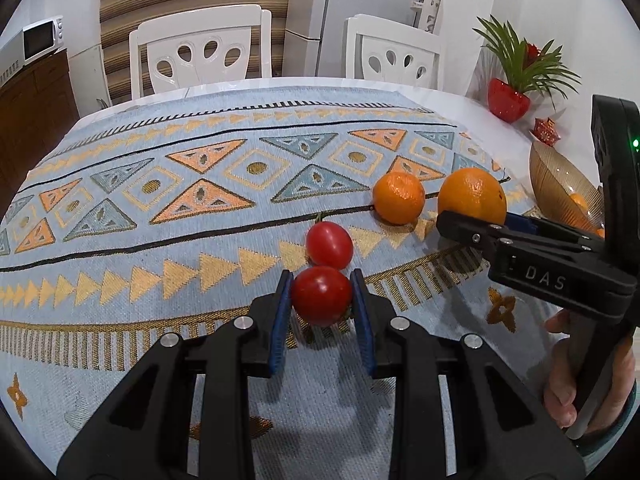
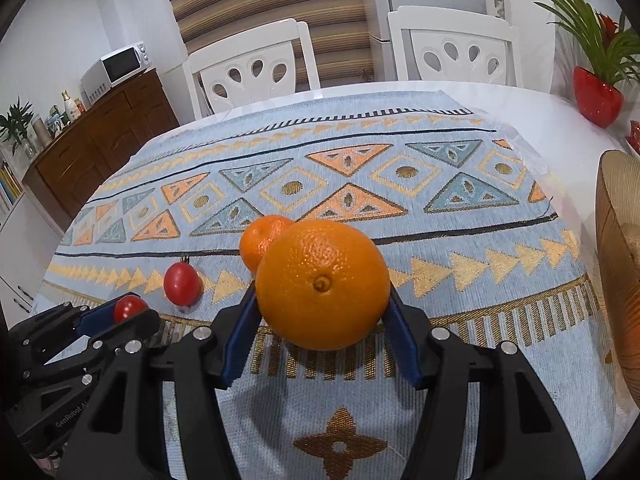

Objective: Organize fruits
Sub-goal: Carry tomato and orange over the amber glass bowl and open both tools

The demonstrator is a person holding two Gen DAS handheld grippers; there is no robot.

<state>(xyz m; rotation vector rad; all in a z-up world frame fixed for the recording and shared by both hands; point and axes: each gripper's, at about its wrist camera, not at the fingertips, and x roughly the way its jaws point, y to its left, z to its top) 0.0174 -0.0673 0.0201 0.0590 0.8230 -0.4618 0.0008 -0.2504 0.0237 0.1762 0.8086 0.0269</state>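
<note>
Clamping a tomato (image 1: 321, 295) and an orange (image 2: 322, 283), both hand-held grippers.

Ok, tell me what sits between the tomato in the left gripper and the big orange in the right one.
In the left wrist view, only bare patterned cloth lies between the gripped tomato and the big orange. The loose tomato and mandarin sit behind that line.

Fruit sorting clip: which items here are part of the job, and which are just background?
Job:
large orange in right gripper
tomato in left gripper
second tomato
mandarin
amber bowl

Background:
potted plant
white chairs
microwave
</note>
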